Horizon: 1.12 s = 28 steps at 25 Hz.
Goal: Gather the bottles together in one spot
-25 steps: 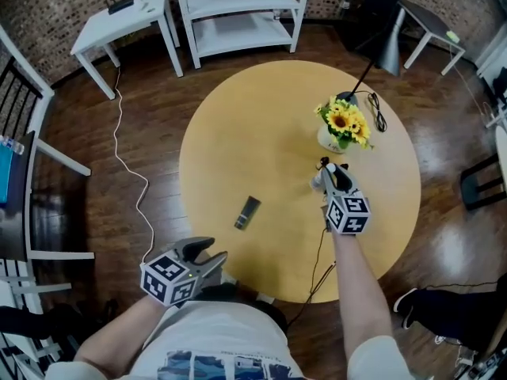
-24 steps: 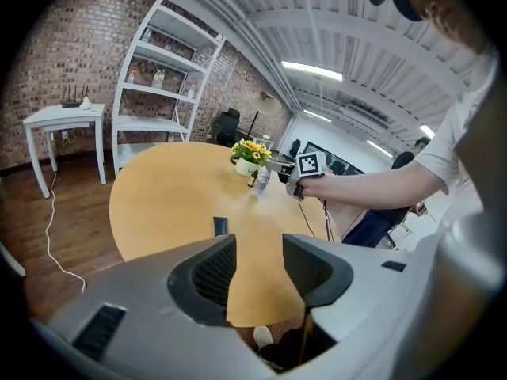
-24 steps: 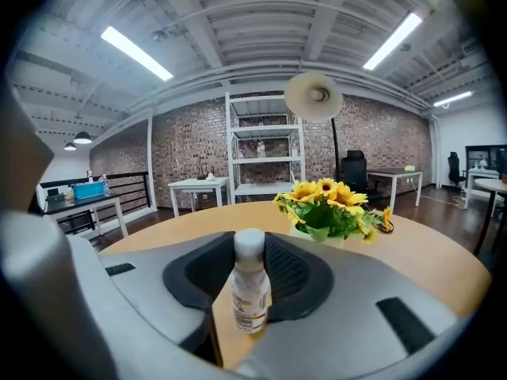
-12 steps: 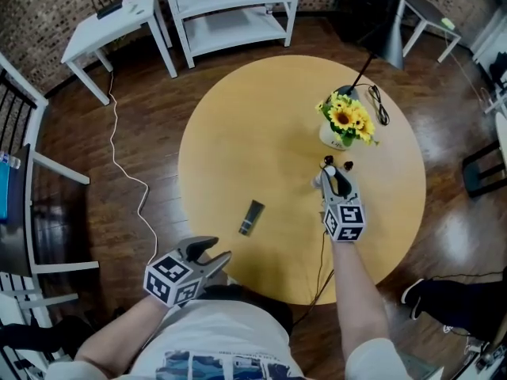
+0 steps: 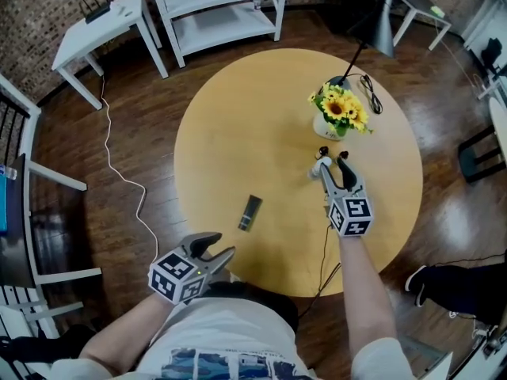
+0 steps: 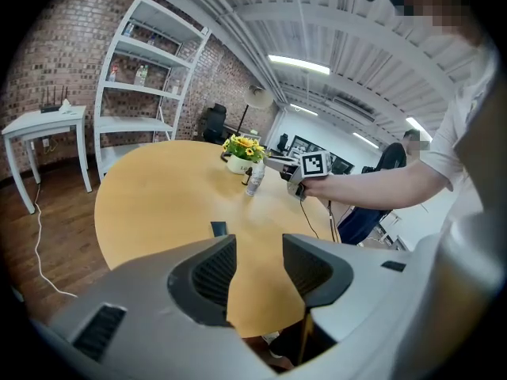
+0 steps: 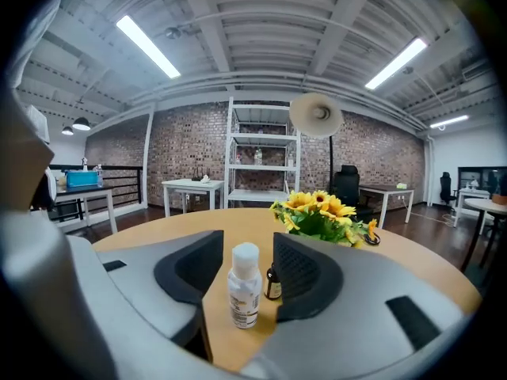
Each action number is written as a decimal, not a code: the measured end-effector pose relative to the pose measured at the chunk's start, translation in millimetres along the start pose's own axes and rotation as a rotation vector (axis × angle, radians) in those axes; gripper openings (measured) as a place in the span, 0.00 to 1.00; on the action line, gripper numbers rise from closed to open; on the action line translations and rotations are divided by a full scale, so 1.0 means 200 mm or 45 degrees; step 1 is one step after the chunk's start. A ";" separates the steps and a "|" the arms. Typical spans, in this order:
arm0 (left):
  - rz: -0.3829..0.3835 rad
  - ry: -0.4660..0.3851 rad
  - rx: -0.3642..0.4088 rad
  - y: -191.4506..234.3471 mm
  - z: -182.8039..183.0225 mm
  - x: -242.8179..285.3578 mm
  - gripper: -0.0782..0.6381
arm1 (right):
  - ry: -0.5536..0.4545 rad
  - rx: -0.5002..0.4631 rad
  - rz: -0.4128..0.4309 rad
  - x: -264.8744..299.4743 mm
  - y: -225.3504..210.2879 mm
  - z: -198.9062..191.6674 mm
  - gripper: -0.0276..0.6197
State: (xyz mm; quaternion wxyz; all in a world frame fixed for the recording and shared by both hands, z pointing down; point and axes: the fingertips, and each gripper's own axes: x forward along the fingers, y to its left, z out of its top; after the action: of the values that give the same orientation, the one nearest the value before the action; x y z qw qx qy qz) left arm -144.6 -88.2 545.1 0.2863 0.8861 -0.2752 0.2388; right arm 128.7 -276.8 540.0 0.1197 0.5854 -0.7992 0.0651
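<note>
A white-capped clear bottle (image 7: 244, 285) stands upright on the round wooden table (image 5: 238, 133), between the jaws of my right gripper (image 7: 242, 266). The jaws have just been opening and stand off its sides. A small brown bottle (image 7: 272, 283) stands just behind it. In the head view my right gripper (image 5: 331, 165) is near the white bottle (image 5: 316, 167), below the flowers. A dark bottle (image 5: 250, 212) lies on its side nearer the table's front; it also shows as a dark bottle (image 6: 219, 228) ahead of my left gripper (image 6: 249, 267). My left gripper (image 5: 215, 248) hangs open and empty by the table's near edge.
A vase of sunflowers (image 5: 337, 115) stands just beyond the two bottles, with a black cable (image 5: 368, 93) and a lamp base behind it. A white shelf unit (image 5: 214, 6) and a white side table (image 5: 103, 22) stand on the floor beyond the table.
My right gripper's jaws have spread apart, letting go of the white bottle, which stays upright between them. My left gripper has barely shifted.
</note>
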 end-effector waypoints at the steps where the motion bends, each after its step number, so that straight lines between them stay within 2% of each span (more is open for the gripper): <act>1: -0.001 -0.010 0.004 -0.02 0.01 0.00 0.38 | -0.002 0.019 -0.014 -0.05 0.00 0.02 0.39; 6: -0.043 -0.067 0.077 -0.10 0.10 0.03 0.38 | 0.072 0.087 -0.007 -0.42 0.12 0.09 0.39; 10: -0.120 -0.095 0.070 -0.21 0.10 0.10 0.38 | 0.183 0.177 -0.018 -0.78 0.23 0.01 0.39; 13: -0.126 -0.124 0.075 -0.32 0.13 0.14 0.38 | 0.217 0.213 -0.030 -1.05 0.30 -0.05 0.39; 16: -0.098 -0.142 0.070 -0.46 0.12 0.12 0.38 | 0.241 0.243 -0.018 -1.29 0.39 -0.11 0.39; 19: -0.068 -0.131 0.079 -0.66 0.09 0.08 0.38 | 0.267 0.225 0.065 -1.51 0.48 -0.14 0.39; 24: 0.033 -0.088 0.131 -0.99 -0.05 0.02 0.38 | 0.266 0.215 0.179 -1.85 0.56 -0.20 0.39; 28: 0.124 -0.071 0.096 -1.17 -0.19 -0.05 0.38 | 0.298 0.221 0.231 -2.10 0.56 -0.29 0.39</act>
State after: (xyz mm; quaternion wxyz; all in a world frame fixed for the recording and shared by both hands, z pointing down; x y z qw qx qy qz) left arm -15.9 99.5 478.0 0.2331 0.8881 -0.3168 0.2378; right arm 148.2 157.8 486.8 0.1546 0.5075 -0.8206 0.2123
